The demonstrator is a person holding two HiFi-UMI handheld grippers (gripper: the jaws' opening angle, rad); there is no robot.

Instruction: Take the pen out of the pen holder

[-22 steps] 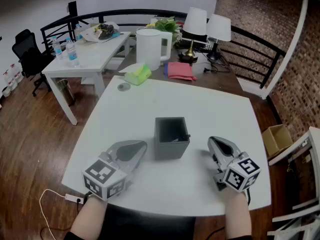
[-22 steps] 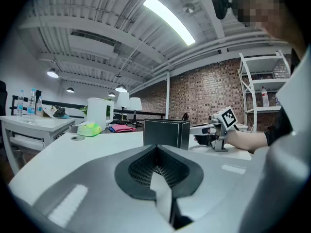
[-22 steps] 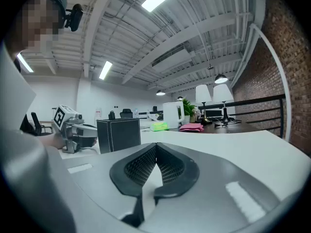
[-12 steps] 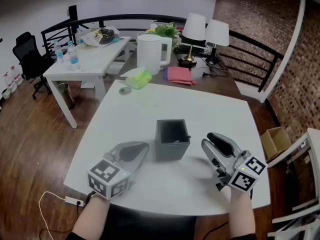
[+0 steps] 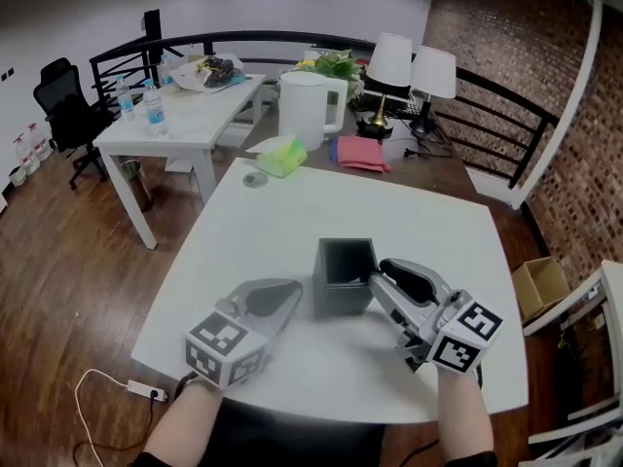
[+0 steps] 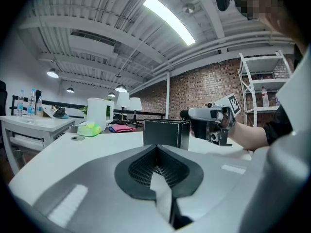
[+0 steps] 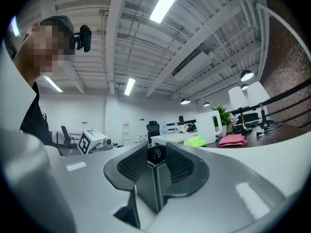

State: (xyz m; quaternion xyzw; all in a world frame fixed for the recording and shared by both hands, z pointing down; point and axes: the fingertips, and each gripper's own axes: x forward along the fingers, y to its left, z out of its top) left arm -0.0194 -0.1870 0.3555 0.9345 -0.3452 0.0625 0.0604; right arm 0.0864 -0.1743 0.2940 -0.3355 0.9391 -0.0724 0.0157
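The dark grey square pen holder (image 5: 343, 282) stands on the white table (image 5: 292, 212), in front of both grippers. My right gripper (image 5: 376, 278) points level at the holder's right corner. In the right gripper view its jaws (image 7: 156, 152) stand open on either side of that stitched corner (image 7: 154, 188). The dark top of the pen (image 7: 156, 154) shows in the gap, with space on both sides. My left gripper (image 5: 282, 288) rests to the left of the holder, apart from it. Its tips (image 6: 156, 147) meet, shut on nothing, and the holder (image 6: 165, 134) stands beyond them.
A white jug (image 5: 310, 105), a green cloth (image 5: 277, 156), a pink cloth (image 5: 362, 152) and two lamps (image 5: 394, 61) sit on the dark desk behind. A small round disc (image 5: 255, 179) lies at the table's far left. A white side table with bottles (image 5: 180, 115) stands at the back left.
My right gripper has moved left, from apart on the table to the holder's right corner. The left gripper has stayed beside the holder.
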